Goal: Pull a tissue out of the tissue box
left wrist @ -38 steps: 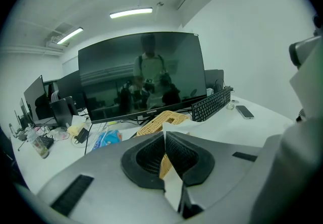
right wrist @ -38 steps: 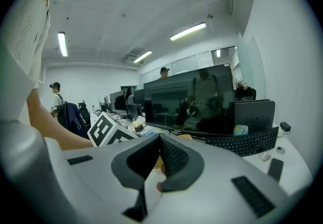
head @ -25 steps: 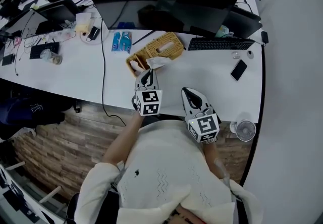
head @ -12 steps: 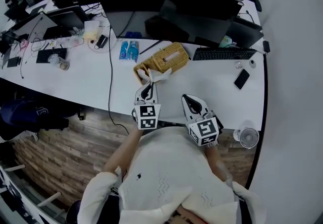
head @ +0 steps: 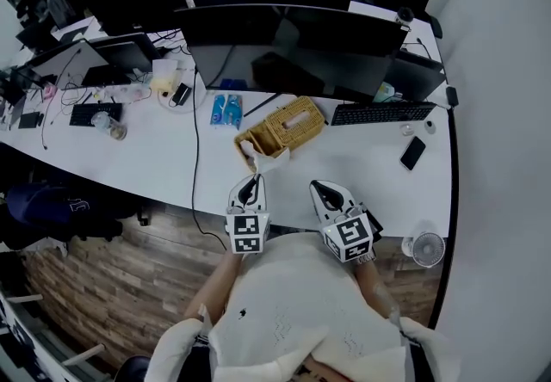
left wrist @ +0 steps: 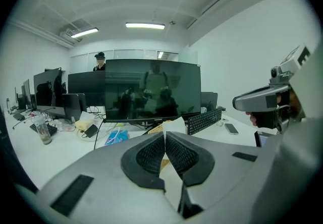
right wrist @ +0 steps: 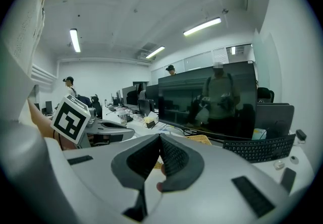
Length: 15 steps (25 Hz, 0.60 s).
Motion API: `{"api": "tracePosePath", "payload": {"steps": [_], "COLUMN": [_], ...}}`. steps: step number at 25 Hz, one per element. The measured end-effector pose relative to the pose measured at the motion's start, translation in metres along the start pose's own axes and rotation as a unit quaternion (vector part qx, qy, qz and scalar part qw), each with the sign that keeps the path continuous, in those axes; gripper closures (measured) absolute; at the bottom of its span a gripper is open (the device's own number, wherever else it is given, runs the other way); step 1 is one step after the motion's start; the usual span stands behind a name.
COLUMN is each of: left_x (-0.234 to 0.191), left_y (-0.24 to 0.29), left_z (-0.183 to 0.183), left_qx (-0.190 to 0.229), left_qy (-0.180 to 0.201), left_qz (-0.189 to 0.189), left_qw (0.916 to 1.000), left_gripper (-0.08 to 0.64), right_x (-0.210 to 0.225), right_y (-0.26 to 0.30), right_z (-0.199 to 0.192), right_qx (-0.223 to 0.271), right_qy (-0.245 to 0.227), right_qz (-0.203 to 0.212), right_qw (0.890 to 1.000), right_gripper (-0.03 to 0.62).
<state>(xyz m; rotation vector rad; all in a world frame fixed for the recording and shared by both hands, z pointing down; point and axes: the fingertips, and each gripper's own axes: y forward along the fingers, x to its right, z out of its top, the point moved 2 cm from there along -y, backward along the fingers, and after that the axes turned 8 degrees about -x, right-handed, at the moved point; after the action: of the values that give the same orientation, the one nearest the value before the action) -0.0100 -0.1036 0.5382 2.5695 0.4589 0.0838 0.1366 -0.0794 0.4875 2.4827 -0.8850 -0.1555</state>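
Note:
The wicker tissue box (head: 288, 124) lies on the white desk (head: 155, 157) in front of the monitors, with white tissue showing in its top slot. My left gripper (head: 253, 181) is near the desk's front edge, shut on a white tissue (head: 261, 160) that hangs free between its tips and the box's near end. In the left gripper view the tissue (left wrist: 174, 126) sticks up from the closed left gripper (left wrist: 165, 137), and the box (left wrist: 155, 129) peeks out behind. My right gripper (head: 318, 188) hovers to the right, shut and empty (right wrist: 159, 140).
Large dark monitors (head: 284, 36) stand behind the box. A keyboard (head: 379, 113) and phone (head: 412, 152) lie to the right, a blue packet (head: 225, 110) to the left. A black cable (head: 196, 165) crosses the desk. A small fan (head: 428, 249) stands at the right front corner.
My left gripper has drawn back from the box toward the person, carrying the tissue with it. The right gripper has barely shifted.

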Motion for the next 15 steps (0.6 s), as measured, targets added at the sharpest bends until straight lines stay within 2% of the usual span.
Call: {"api": "tracePosePath", "payload": {"steps": [8, 15], "left_x": [0.009, 0.017], "left_y": [-0.012, -0.012], "left_z": [0.011, 0.015], "left_qx": [0.045, 0.053], "left_qy": [-0.007, -0.005], "left_qz": [-0.026, -0.041], "left_qw": [0.9986, 0.9977], "left_gripper": [0.546, 0.546], "right_x": [0.002, 0.012], "right_y": [-0.001, -0.004], "right_z": [-0.001, 0.001], "right_qx": [0.001, 0.007], "right_qy": [-0.004, 0.01], "right_qz": [0.0, -0.003], "right_qw": [1.0, 1.0], "right_gripper": [0.591, 0.591]}}
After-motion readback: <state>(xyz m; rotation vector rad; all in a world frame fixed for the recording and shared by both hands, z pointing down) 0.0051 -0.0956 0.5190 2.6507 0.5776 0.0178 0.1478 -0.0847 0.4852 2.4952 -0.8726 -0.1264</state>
